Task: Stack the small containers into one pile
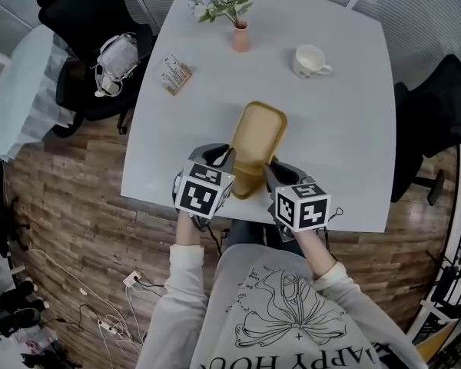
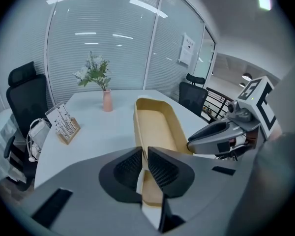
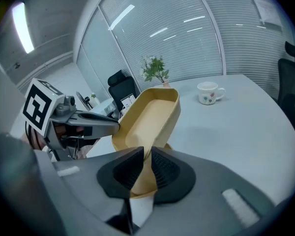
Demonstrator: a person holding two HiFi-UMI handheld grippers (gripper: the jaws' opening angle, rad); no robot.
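Note:
A tan oblong container [image 1: 259, 134] lies lengthwise on the white table [image 1: 346, 144], its near end between my two grippers. My left gripper [image 1: 224, 160] is shut on the left rim at that end; in the left gripper view the tan wall [image 2: 143, 173] sits pinched between the pads of my left gripper [image 2: 143, 154]. My right gripper [image 1: 269, 169] holds the right side, and in the right gripper view my right gripper [image 3: 147, 156] has its pads on the tan wall [image 3: 140, 181]. There the container [image 3: 150, 114] looks tilted. I cannot tell whether a second container is nested under it.
A pink vase of flowers [image 1: 240, 35], a white cup [image 1: 310, 61] and a wooden card holder [image 1: 174, 74] stand on the far half of the table. Black office chairs [image 1: 100, 21] flank it. The table's near edge [image 1: 346, 225] runs just behind the grippers.

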